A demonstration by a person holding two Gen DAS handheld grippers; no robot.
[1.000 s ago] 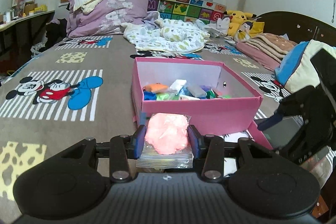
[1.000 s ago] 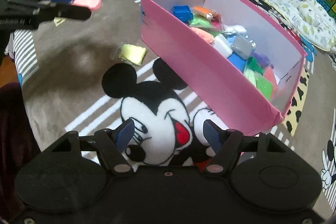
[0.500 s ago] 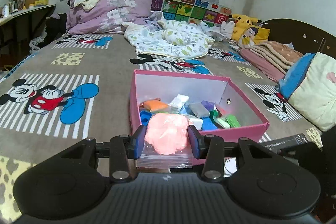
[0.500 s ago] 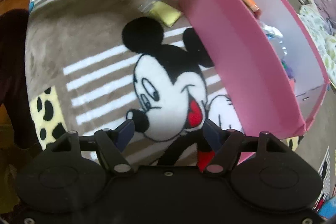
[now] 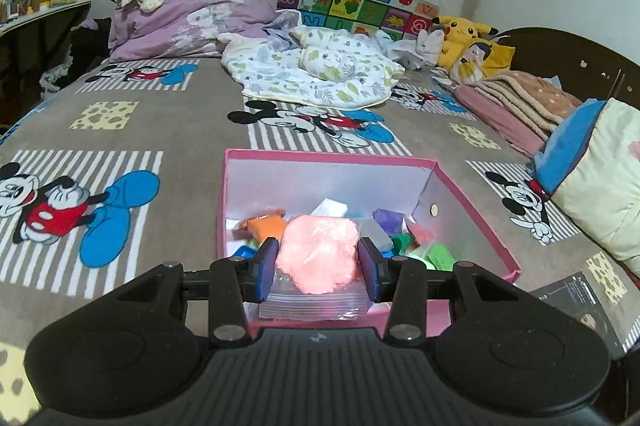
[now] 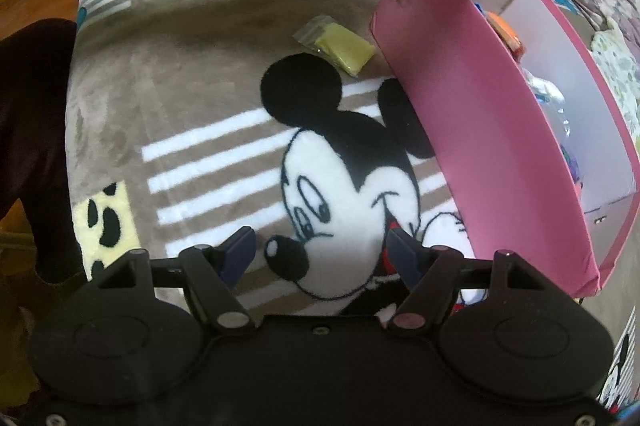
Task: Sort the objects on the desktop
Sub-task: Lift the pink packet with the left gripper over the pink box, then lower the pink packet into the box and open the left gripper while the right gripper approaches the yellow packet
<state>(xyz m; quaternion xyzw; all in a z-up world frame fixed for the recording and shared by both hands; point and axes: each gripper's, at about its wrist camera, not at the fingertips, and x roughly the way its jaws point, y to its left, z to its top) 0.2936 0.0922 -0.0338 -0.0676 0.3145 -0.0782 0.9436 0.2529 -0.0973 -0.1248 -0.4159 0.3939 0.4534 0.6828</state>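
Both grippers angled down, left gripper (image 5: 318, 268) over pink box (image 5: 476, 202)

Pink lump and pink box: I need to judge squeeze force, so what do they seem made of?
Pink lump: probably soft modelling clay, matte and dented, in a clear glossy zip bag. Pink box: seemingly cardboard, thin flat walls, smooth pink outside, white inside.
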